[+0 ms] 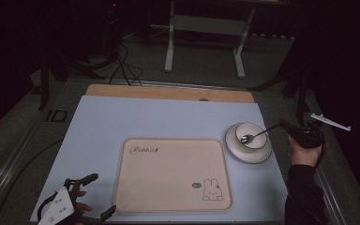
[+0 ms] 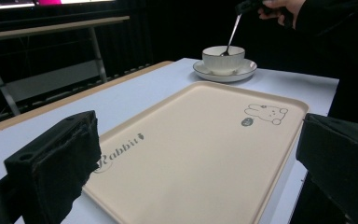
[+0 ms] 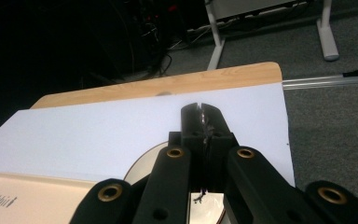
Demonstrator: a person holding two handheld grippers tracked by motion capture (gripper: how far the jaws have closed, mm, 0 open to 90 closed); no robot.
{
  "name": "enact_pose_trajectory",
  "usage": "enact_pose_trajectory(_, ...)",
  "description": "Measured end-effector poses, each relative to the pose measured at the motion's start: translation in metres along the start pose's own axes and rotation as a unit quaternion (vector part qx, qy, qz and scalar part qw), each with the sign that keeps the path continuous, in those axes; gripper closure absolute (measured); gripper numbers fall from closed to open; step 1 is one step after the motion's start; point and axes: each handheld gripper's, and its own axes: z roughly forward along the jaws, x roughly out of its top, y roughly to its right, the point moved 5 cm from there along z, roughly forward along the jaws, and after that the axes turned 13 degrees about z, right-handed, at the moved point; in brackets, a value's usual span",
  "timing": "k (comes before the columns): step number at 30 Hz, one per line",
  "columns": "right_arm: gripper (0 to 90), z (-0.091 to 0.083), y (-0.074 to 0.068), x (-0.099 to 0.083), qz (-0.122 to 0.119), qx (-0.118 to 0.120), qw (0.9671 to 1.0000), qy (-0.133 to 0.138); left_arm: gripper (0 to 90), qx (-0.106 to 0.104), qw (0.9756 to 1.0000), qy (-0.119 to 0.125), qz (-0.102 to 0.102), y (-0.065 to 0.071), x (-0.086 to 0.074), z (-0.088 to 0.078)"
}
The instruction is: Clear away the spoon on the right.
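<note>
A white cup (image 1: 249, 133) stands on a white saucer (image 1: 247, 153) at the table's right side. A metal spoon (image 1: 258, 135) rests with its bowl in the cup and its handle slanting up to the right. My right gripper (image 1: 285, 125) is shut on the spoon's handle, just off the table's right edge; in the right gripper view its jaws meet on the thin handle (image 3: 204, 122). A beige tray (image 1: 172, 173) with a rabbit drawing lies in the middle. My left gripper (image 1: 98, 196) stands open at the tray's near left corner, with nothing between its fingers (image 2: 56, 163).
The table (image 1: 103, 122) has a pale blue top with a wooden strip along its far edge. A white desk frame (image 1: 206, 33) and cables stand on the dark floor beyond. The person's right sleeve (image 1: 304, 197) comes in at the bottom right.
</note>
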Motion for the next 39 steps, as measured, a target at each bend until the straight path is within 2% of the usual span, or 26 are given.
enact_pose_trajectory(15,89.9,-0.023,-0.021,0.026,-0.034,0.009,0.9994,0.0,0.0,0.001,1.0,0.0,-0.002,0.0,0.0,0.0)
enact_pose_trajectory(23,89.9,-0.035,-0.032,0.04,-0.057,0.006,0.9983,-0.001,0.0,0.001,1.0,0.0,-0.001,0.0,0.0,0.0)
enact_pose_trajectory(39,89.9,-0.038,-0.067,0.055,-0.102,0.03,0.9942,-0.019,0.0,0.0,1.0,-0.001,0.001,0.0,0.0,0.0)
